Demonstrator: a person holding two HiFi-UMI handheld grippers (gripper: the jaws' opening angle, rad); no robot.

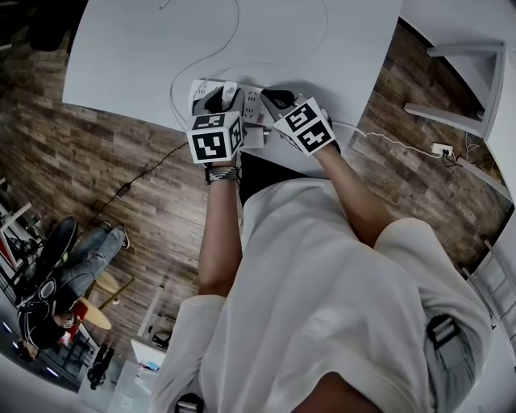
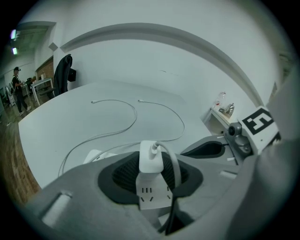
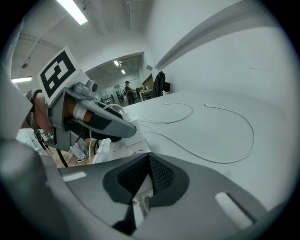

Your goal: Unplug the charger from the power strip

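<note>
Lighting: cool, even, from overhead; one long white ceiling light strip [image 3: 72,11] burns bright in the right gripper view. Colour: washed, near grey throughout. Broad matte white worktop [image 1: 145,56]: bright, no hard glare, shadows faint and soft. Dark wood-plank floor [image 1: 153,202]: dim, bowed toward the frame edges. Gripper views: round fisheye, black corners, straight lines curved. Grey left tool [image 2: 154,183] and grey right tool [image 3: 143,187]: close, soft-focus.

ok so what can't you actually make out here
Charger prongs: left gripper view, hidden by its own body on the power strip.
Power strip's full length: head view, covered by the left gripper and right gripper.
Small items on the white shelf: left gripper view, too small to identify.
</note>
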